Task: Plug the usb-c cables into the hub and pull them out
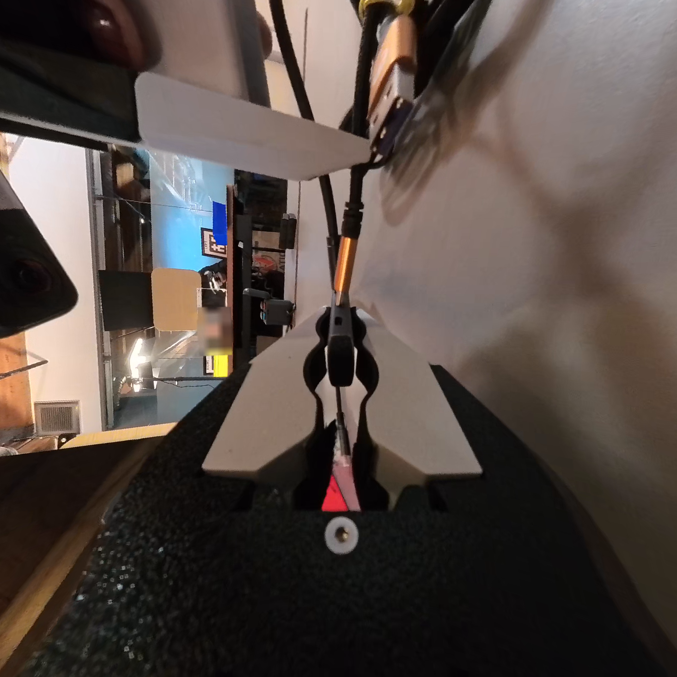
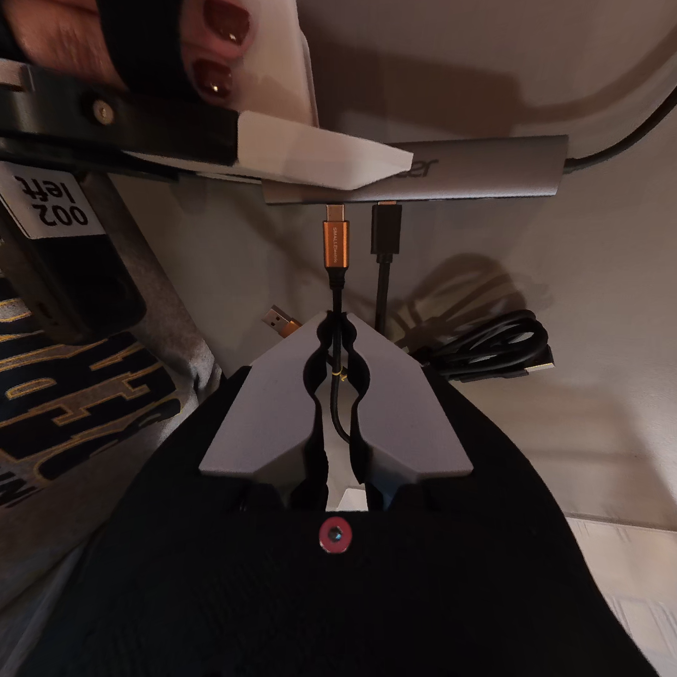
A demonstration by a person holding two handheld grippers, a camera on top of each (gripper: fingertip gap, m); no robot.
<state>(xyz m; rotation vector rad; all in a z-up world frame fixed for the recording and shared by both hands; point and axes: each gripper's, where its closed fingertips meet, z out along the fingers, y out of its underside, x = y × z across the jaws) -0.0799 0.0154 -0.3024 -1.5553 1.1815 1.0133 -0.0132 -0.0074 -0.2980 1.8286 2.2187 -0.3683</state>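
in the left wrist view, the left gripper (image 1: 339, 322) is seen clenched on the end of the grey hub (image 1: 339, 329), which is viewed edge-on, with an orange-sleeved plug (image 1: 346, 263) just beyond its tip over the white table (image 1: 549, 329). in the right wrist view, the right gripper (image 2: 337, 322) is clenched on the braided orange usb-c cable (image 2: 335, 252), whose metal tip is held just short of the hub (image 2: 476, 172); whether it is touching cannot be told. beside it, a black usb-c cable (image 2: 385, 234) is plugged into the hub. the left gripper (image 2: 322, 165) is laid across the hub's end.
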